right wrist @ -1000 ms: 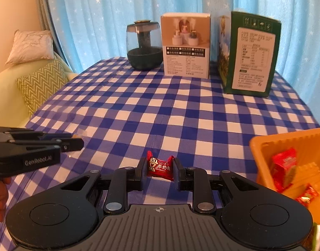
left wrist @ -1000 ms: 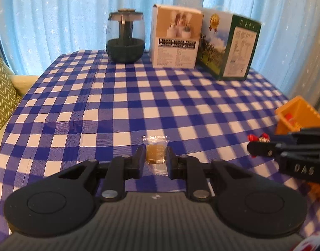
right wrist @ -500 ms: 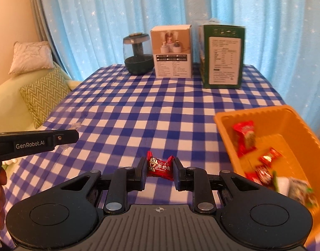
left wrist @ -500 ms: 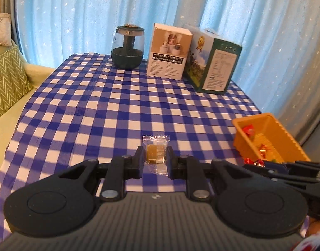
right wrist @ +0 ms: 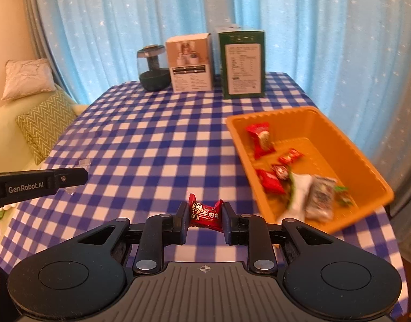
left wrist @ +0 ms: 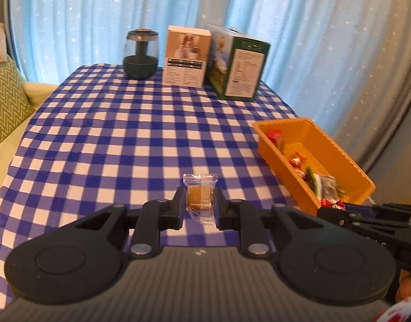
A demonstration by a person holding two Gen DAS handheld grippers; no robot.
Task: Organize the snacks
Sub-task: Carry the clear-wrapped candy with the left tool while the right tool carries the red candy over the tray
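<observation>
In the left wrist view, the left gripper (left wrist: 200, 204) pinches a clear-wrapped brown snack (left wrist: 200, 196) at lower centre, above the checked tablecloth (left wrist: 119, 139), with the orange basket (left wrist: 337, 150) at right. In the right wrist view, the right gripper (right wrist: 204, 216) clamps a red candy (right wrist: 204, 212) at lower centre, left of the basket (right wrist: 350, 147) holding wrapped snacks (right wrist: 261, 140).

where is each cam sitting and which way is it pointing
Left wrist: rides the left gripper, facing across the blue checked tablecloth toward the curtain; its fingers pinch a clear-wrapped brown snack, and the right gripper pokes in at right.
Right wrist: rides the right gripper, facing likewise; its fingers pinch a red wrapped candy, with the left gripper at left.
Shared: orange plastic bin, green carton, white box, dark glass jar.
</observation>
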